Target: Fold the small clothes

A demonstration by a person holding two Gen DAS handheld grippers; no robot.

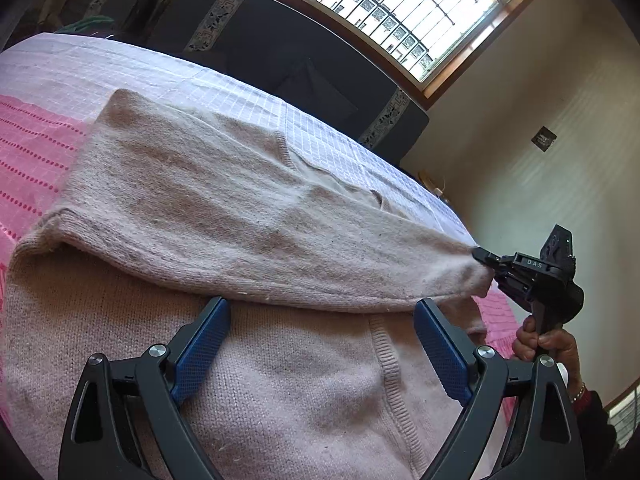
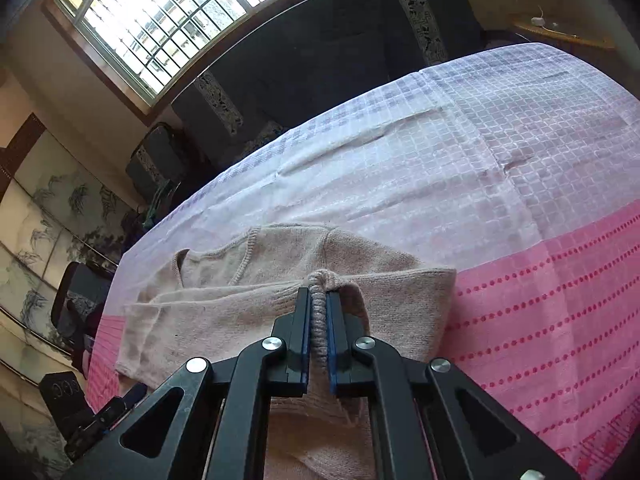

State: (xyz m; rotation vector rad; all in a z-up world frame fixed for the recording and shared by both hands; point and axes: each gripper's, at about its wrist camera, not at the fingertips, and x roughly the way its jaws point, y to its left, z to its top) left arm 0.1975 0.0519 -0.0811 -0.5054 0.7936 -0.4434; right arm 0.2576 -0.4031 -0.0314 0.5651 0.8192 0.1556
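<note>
We had the sweater on the bed; right gripper jaws clamped its sleeve, lifted across the body; left gripper jaws wide open above it.

A big window with many small panes sits far ahead of the claw, high up; a dark sofa with patterned stripes sits under it; a cloth with white squares and a pink part with red dots covers the table ahead of the claw; a wall screen with painted leaves stands off to the left.
</note>
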